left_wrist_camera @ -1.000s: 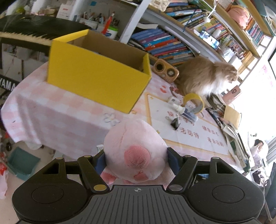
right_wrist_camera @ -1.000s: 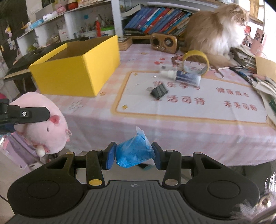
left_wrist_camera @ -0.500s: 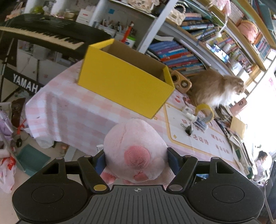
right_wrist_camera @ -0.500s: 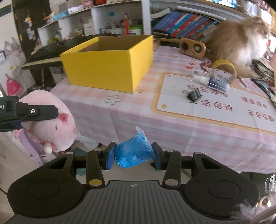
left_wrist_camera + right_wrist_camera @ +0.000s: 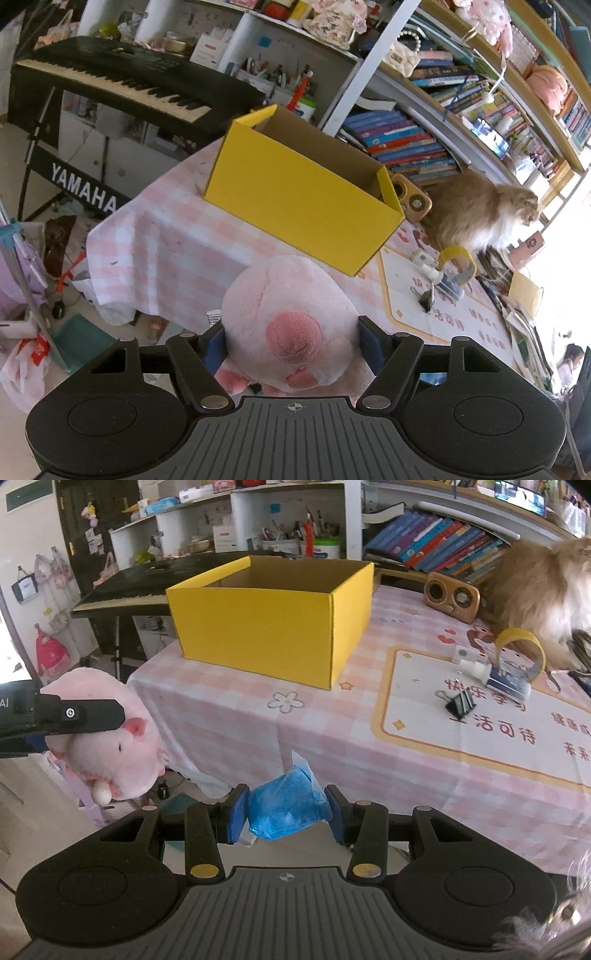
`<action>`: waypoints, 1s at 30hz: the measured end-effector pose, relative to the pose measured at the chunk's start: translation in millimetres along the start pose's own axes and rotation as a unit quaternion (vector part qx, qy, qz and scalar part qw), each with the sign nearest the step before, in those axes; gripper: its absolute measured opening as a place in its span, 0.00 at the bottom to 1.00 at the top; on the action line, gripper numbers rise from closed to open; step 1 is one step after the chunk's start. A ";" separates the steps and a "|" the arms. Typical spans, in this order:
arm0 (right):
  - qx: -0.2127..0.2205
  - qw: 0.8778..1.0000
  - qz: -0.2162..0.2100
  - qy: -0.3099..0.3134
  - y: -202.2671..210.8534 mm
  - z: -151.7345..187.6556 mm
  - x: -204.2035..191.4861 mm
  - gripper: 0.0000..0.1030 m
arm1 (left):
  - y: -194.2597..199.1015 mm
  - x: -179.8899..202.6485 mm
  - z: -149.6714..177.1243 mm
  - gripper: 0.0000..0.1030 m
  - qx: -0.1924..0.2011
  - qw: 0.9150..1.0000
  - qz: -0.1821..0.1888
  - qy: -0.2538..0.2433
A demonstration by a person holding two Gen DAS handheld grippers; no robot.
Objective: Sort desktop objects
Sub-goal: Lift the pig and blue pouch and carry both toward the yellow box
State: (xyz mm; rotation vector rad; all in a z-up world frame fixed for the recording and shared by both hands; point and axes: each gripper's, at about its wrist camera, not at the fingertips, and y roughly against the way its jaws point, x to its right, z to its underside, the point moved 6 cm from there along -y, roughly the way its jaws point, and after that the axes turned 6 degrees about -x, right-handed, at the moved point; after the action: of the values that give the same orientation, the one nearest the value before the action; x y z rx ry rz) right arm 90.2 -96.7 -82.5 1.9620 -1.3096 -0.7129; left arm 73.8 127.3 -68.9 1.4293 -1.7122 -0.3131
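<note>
Left wrist view: the left gripper [image 5: 291, 341] pinches a pink plush pig [image 5: 290, 325] between its blue pads, held in the air short of the table's near edge; the pig's snout faces back toward the camera and its underside is hidden by the gripper body. Beyond it, a yellow cardboard box [image 5: 303, 199] stands open-topped on a table [image 5: 170, 243] under a pink checked cloth, its long side running from upper left to lower right; what lies inside cannot be made out. A black keyboard [image 5: 122, 85] behind the table reads "YAMAHA" on its stand. A fluffy tan cat [image 5: 476, 214] sits at the far right of the table, beside a roll of yellow tape [image 5: 458, 258] and a black binder clip [image 5: 426, 297]. The mat under them bears red Chinese writing, too small to read here. In the right wrist view, the right gripper [image 5: 286, 812] squeezes a small blue bag [image 5: 290, 805], also in the air before the table edge, with the bag's sealed tip pointing up. The same pig appears at left, lying sideways with its face toward the table, half covered by a black finger [image 5: 85, 714]. The cat is cut off at the right edge.
</note>
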 end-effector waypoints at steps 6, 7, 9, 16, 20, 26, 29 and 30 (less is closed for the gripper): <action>0.002 1.000 -0.010 0.013 -5.6 -8.9 -9.6 0.40 | 0.9 -3.4 -7.2 0.69 0.008 1.000 -0.003 -0.001; 0.002 1.000 -0.011 0.016 -6.2 -10.3 -11.3 0.40 | 0.6 -4.3 -8.5 0.69 0.008 1.000 -0.004 0.000; 0.001 1.000 -0.015 0.021 -8.7 -13.1 -14.1 0.40 | 0.0 -5.8 -10.1 0.69 0.009 1.000 -0.005 0.001; -0.006 0.999 -0.023 0.042 -14.8 -25.2 -17.1 0.40 | -2.4 -1.9 -29.0 0.69 0.031 1.000 -0.001 -0.002; 0.007 0.999 -0.026 0.046 -15.2 -46.5 -12.5 0.40 | -6.5 6.7 -50.7 0.69 0.050 0.999 0.004 -0.012; 0.061 0.996 -0.031 0.050 -12.6 -103.6 2.7 0.40 | -14.9 25.2 -98.5 0.70 0.102 0.995 0.007 -0.020; 0.087 0.994 -0.035 0.054 -15.5 -137.0 11.3 0.40 | -24.8 34.1 -122.4 0.70 0.119 0.993 0.004 -0.025; 0.094 0.993 -0.036 0.056 -16.6 -147.3 13.6 0.40 | -29.8 37.0 -130.2 0.70 0.124 0.992 0.001 -0.028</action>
State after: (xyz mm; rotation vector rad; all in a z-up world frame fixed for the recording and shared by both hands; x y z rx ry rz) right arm 213.8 -71.6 -3.5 2.1754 -1.2838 -0.5201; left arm 190.6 126.7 5.7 1.6092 -1.8471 -0.1435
